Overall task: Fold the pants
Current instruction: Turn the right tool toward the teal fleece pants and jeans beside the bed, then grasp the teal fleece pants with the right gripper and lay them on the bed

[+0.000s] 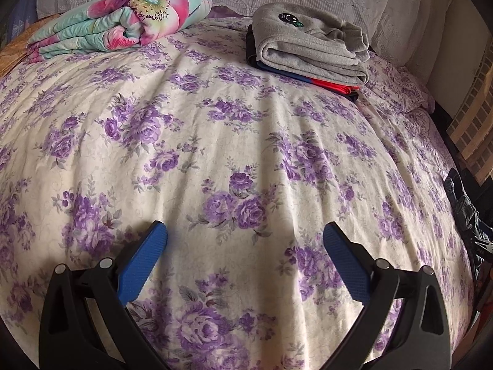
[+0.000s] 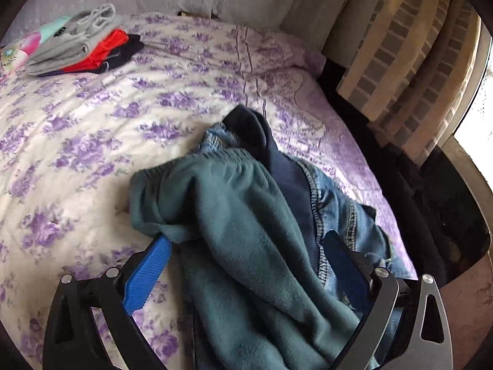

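Near the right edge of the bed, a heap of unfolded garments is seen through the right wrist camera: teal fleece pants lie on top, with a dark navy piece and blue jeans bunched beneath and beside them. The right gripper is spread wide, its blue pads set on either side of the teal cloth, which is draped between the fingers but is not pinched. The left gripper is likewise spread and holds nothing, hovering over bare floral sheet towards the middle of the bed. At the far side, a folded stack topped with grey pants is set beside a rolled floral quilt. Several risks are judged from this. Because the layers overlap closely, the jeans or navy piece could be caught together with the teal pants when the fingers are closed, so that more than one garment is dragged out. Since the heap sits close to the edge, loose cloth could be pulled off the bed. A grip taken on mid-fabric and not on the waistband could leave the legs twisted when laid flat.
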A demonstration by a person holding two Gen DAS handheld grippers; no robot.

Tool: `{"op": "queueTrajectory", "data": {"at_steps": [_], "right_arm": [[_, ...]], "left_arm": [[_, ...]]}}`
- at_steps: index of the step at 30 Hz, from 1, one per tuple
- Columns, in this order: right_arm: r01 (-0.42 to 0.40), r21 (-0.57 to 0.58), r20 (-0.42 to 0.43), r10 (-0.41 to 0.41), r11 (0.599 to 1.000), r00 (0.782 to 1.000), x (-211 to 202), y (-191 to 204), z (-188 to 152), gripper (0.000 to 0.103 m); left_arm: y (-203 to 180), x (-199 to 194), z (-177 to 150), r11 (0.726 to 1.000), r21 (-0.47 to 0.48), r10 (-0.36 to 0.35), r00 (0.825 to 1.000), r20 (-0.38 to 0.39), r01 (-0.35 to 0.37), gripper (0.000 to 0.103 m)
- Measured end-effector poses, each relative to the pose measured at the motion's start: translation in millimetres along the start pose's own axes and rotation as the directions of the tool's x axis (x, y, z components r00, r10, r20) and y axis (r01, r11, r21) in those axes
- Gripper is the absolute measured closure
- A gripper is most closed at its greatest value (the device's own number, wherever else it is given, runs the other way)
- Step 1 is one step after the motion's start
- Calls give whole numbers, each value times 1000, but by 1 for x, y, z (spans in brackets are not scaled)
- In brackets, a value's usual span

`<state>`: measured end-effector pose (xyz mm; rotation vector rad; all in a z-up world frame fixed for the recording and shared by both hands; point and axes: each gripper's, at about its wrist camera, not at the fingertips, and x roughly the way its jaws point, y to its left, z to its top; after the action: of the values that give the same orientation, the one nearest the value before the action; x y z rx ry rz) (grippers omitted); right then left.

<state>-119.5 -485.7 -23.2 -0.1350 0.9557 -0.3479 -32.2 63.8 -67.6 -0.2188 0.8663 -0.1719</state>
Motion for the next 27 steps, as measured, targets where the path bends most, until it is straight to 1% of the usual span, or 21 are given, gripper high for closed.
{"op": "queueTrajectory", "data": {"at_steps": [1, 2, 3, 4, 5, 6, 7, 9, 10, 12, 13, 15, 17, 18, 20, 22, 23, 24, 25, 26, 27], "right_arm": [[-26, 41, -34, 28, 999, 999, 11, -2, 0, 5], [-39, 71, -27, 41, 997, 999, 15, -5, 2, 9], [-58, 88, -9, 59, 994, 998, 12, -6, 3, 24], [-101, 108, 9, 101, 989, 995, 7, -9, 5, 36], [-185, 145, 14, 185, 972, 983, 4, -13, 4, 62], [-250, 191, 21, 251, 949, 968, 0, -18, 2, 71], [-275, 208, 36, 273, 939, 961, -3, -22, -1, 73], [-294, 231, 61, 287, 928, 956, -9, -27, -4, 76], [-330, 272, 93, 316, 904, 944, -14, -33, -5, 76], [-453, 336, 191, 411, 826, 891, -30, -43, -2, 76], [-491, 348, 232, 435, 799, 870, -40, -43, 3, 76], [-533, 326, 289, 455, 781, 843, -63, -35, 21, 76], [-558, 267, 312, 477, 786, 822, -85, -17, 46, 76], [-586, 233, 318, 508, 776, 800, -95, -5, 62, 76], [-622, 164, 332, 550, 766, 766, -111, 28, 96, 76], [-656, 64, 352, 598, 752, 720, -129, 75, 130, 76], [-671, 5, 359, 625, 741, 693, -140, 106, 149, 76], [-693, -50, 361, 660, 719, 659, -151, 139, 167, 76], [-722, -106, 351, 705, 684, 617, -162, 174, 181, 76], [-755, -171, 319, 761, 633, 565, -174, 216, 193, 76], [-788, -238, 257, 819, 568, 513, -185, 259, 201, 75]], "left_arm": [[1, -1, 0, 1000, -6, -8, 1000, 2, 8, 5], [3, -1, 0, 1000, -13, -16, 1000, 5, 16, 5], [4, -1, 0, 1000, -18, -23, 1000, 6, 23, 5], [4, -1, 0, 999, -21, -27, 1000, 8, 27, 5], [4, -1, 0, 999, -22, -29, 1000, 9, 29, 5], [4, -1, 0, 999, -20, -26, 1000, 8, 26, 5], [4, -1, 0, 1000, -19, -24, 1000, 8, 25, 5], [4, -1, 0, 1000, -14, -18, 1000, 7, 18, 5], [4, -2, -1, 1000, -14, -17, 1000, 8, 17, 5], [5, -4, -1, 999, -23, -25, 1000, 14, 26, 5], [7, -6, -2, 999, -32, -33, 999, 16, 33, 5], [10, -12, -5, 998, -50, -47, 999, 28, 48, 5], [16, -22, -10, 996, -65, -60, 997, 46, 63, 5], [20, -28, -15, 995, -73, -66, 996, 59, 70, 5], [31, -40, -28, 990, -93, -96, 992, 87, 104, 5], [47, -50, -39, 974, -136, -167, 980, 105, 181, 5], [54, -55, -43, 963, -153, -202, 972, 121, 220, 5], [58, -57, -46, 955, -161, -229, 965, 128, 248, 5], [58, -59, -48, 953, -158, -241, 962, 129, 260, 5], [56, -60, -50, 956, -147, -236, 964, 126, 253, 5], [53, -60, -51, 962, -137, -221, 968, 120, 236, 5]]}}
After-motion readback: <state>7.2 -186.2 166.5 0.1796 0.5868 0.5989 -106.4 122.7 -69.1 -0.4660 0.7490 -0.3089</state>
